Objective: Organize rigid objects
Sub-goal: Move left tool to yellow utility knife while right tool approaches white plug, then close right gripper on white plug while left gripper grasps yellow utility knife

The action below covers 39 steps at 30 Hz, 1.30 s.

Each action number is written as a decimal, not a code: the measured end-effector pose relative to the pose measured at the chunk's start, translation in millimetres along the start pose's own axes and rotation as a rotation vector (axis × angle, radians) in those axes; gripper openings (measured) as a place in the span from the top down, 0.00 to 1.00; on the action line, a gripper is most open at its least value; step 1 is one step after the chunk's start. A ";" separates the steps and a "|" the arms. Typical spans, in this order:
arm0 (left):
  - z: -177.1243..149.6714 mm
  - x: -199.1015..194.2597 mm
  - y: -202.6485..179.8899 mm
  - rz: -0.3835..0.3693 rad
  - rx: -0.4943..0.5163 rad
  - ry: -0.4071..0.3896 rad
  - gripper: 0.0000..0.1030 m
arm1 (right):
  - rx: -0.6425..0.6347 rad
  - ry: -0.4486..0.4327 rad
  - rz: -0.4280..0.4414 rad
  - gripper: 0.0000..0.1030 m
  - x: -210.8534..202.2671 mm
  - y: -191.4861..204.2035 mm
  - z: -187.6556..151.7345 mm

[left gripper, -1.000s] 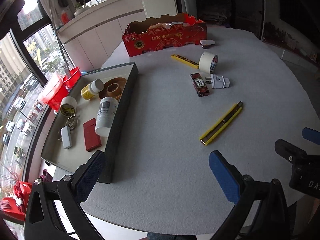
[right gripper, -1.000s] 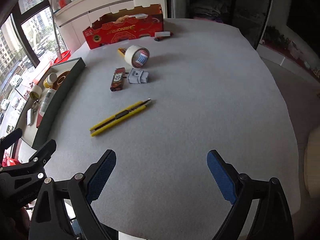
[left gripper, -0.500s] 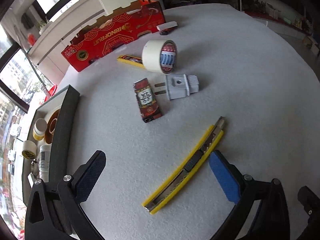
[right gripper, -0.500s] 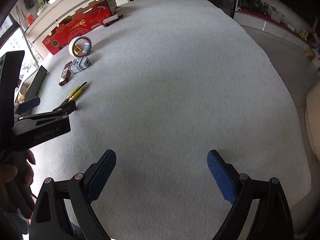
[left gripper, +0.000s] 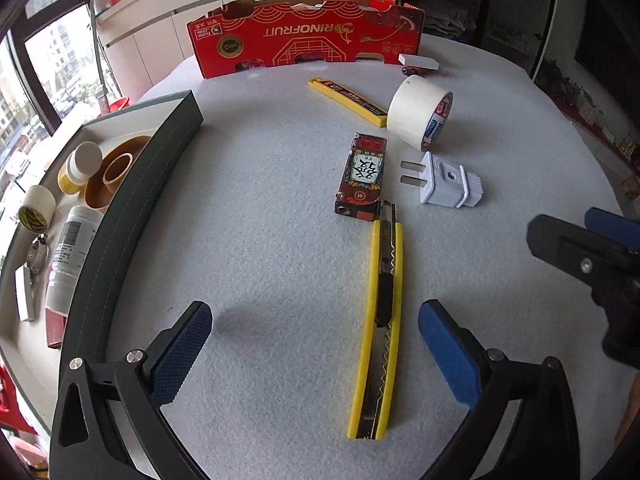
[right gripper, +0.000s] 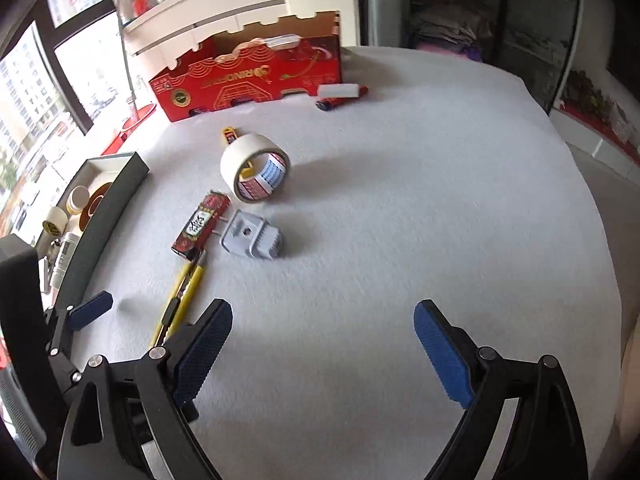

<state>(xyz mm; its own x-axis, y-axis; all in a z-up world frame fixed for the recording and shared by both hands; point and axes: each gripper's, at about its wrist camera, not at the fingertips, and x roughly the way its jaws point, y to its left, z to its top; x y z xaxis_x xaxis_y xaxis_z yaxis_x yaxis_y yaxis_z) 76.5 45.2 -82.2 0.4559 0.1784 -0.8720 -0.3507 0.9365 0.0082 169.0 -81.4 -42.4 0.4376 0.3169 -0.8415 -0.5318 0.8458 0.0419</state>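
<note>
A yellow utility knife (left gripper: pixel 380 320) (right gripper: pixel 182 296) lies on the white felt table, its lower half between the wide-apart fingers of my left gripper (left gripper: pixel 316 354), nearer the right one, untouched. Just beyond it lie a dark red lighter (left gripper: pixel 362 174) (right gripper: pixel 202 226), a grey plug adapter (left gripper: pixel 444 180) (right gripper: pixel 252 238), a roll of masking tape (left gripper: pixel 420 114) (right gripper: pixel 254 174) and a second yellow blade case (left gripper: pixel 346 96). My right gripper (right gripper: pixel 322 354) stands open over bare felt to the right of the knife. A dark-rimmed tray (left gripper: pixel 132 216) (right gripper: pixel 102 216) at the left holds bottles and tape rolls.
A red fruit carton (left gripper: pixel 304 38) (right gripper: pixel 248 78) stands at the table's far edge, with a white block and a red pen (right gripper: pixel 340 96) beside it. The right gripper's arm (left gripper: pixel 588 264) shows at the left view's right edge. The table edge runs close below both grippers.
The left gripper swung from the tray side over to the yellow knife and came lower, so the knife now lies between its fingers. The right gripper's view swung back toward the objects.
</note>
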 end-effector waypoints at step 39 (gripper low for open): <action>0.6 0.7 -54.8 -0.125 0.179 -0.055 0.00 | 0.094 0.145 -0.091 0.11 -26.6 -62.7 -98.0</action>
<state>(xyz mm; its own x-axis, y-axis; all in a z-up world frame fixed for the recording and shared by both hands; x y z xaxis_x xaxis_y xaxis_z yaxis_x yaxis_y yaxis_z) 96.5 -5.8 -82.9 0.5327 0.0689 -0.8435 -0.1398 0.9902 -0.0074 119.7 -185.0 -75.4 0.3681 0.1781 -0.9126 -0.4217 0.9067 0.0069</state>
